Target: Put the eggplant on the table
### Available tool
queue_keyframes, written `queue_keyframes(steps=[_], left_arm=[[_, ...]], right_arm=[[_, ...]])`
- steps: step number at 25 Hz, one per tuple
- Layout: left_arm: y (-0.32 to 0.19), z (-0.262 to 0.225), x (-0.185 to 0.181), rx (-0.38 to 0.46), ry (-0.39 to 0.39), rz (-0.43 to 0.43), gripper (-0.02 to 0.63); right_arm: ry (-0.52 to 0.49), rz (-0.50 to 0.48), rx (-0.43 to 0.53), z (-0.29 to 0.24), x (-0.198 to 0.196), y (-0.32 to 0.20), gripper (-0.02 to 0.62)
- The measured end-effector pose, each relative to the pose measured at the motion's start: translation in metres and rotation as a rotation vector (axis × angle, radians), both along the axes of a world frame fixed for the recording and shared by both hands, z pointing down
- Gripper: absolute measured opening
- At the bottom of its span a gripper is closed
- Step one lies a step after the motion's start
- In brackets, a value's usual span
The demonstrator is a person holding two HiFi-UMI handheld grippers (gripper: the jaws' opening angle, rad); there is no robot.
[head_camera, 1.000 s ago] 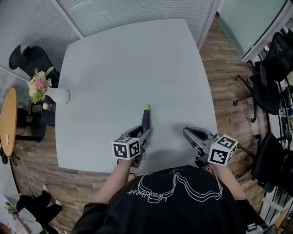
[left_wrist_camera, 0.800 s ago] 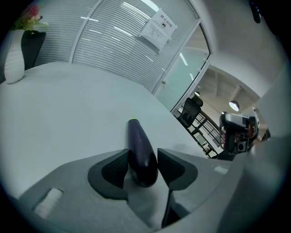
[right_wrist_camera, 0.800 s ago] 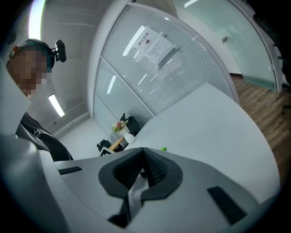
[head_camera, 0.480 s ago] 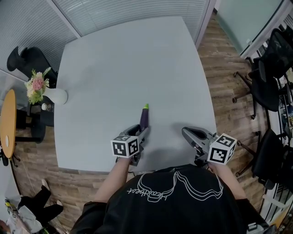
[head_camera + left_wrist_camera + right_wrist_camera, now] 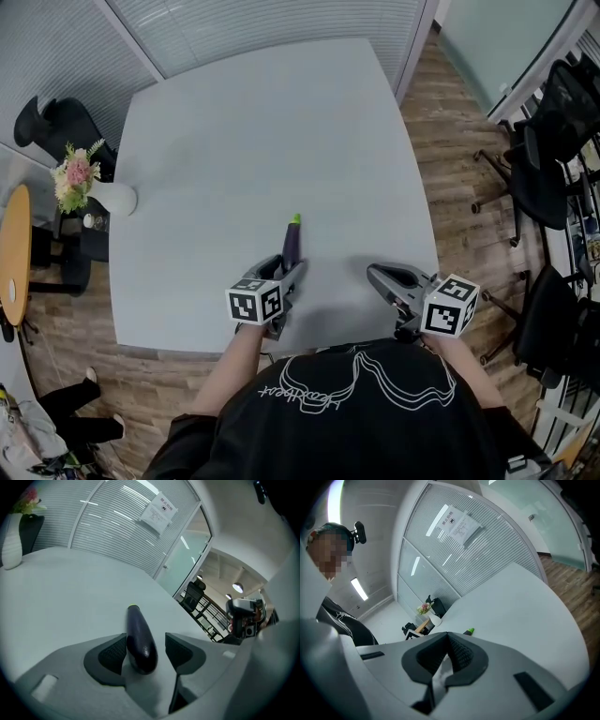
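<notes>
A dark purple eggplant (image 5: 292, 246) with a green tip lies on the pale grey table (image 5: 262, 122), pointing away from me. My left gripper (image 5: 289, 268) sits low at the eggplant's near end. In the left gripper view the eggplant (image 5: 139, 637) lies between the jaws, which are opening. The left pad is close against it and a gap shows on the right side. My right gripper (image 5: 373, 273) rests near the table's front edge to the right, jaws shut with nothing in them (image 5: 449, 641). The eggplant's green tip (image 5: 469, 631) peeks over its jaws.
A white vase with pink flowers (image 5: 94, 192) stands at the table's left edge. Black office chairs (image 5: 553, 169) stand on the wood floor to the right. A round wooden side table (image 5: 14, 248) is at far left. Slatted blinds run behind the table.
The left jaws have spread slightly around the eggplant. Both hands stay in place, and the eggplant has not moved on the table.
</notes>
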State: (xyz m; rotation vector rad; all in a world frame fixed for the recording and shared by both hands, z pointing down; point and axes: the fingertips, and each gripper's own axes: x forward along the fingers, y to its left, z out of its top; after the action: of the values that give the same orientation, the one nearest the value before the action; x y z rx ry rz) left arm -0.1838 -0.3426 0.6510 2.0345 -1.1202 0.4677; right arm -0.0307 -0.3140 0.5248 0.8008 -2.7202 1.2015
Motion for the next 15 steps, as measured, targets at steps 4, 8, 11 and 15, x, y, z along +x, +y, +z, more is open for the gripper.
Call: queue_keyframes(steps=[4, 8, 11, 15], left_arm=[[0.001, -0.007, -0.001, 0.019, 0.006, -0.010, 0.256], [0.007, -0.021, -0.008, 0.057, 0.007, -0.031, 0.258], [0.013, -0.035, -0.014, 0.083, 0.031, -0.040, 0.258], [0.024, -0.063, -0.019, 0.137, 0.079, -0.055, 0.256]], right_arm=[[-0.004, -0.007, 0.005, -0.003, -0.003, 0.004, 0.009], [-0.006, -0.022, 0.026, -0.008, -0.008, 0.012, 0.009], [-0.024, -0.033, 0.052, -0.015, -0.014, 0.018, 0.009], [-0.032, -0.040, 0.081, -0.022, -0.022, 0.027, 0.009]])
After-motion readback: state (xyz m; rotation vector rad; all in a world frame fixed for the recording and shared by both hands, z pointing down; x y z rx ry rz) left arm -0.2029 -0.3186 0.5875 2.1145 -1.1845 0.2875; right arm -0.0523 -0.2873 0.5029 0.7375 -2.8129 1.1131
